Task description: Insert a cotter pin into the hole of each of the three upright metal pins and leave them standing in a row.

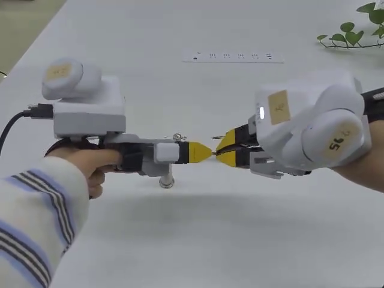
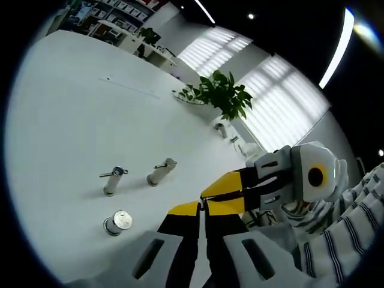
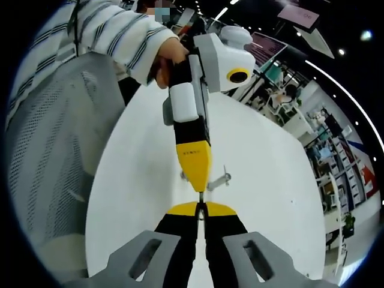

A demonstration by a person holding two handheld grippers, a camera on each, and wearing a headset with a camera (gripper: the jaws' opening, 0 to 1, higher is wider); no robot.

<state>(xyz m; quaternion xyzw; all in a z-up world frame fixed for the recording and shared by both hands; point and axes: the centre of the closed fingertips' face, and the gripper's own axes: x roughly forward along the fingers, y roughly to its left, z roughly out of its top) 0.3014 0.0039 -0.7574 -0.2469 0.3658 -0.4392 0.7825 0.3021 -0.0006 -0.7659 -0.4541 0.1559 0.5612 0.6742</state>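
Observation:
My left gripper and right gripper meet tip to tip above the white table. A thin cotter pin spans the small gap between them, and both sets of jaws look shut on it. Three metal pins stand on the table in the left gripper view. Two of them each carry a cotter pin through the top. The nearest pin shows a bare round head. One pin stands just below my left gripper, and another pin peeks out behind it.
A white power strip lies at the far side of the table. A leafy plant sits at the far right corner. A grey mesh chair stands beside the table's edge.

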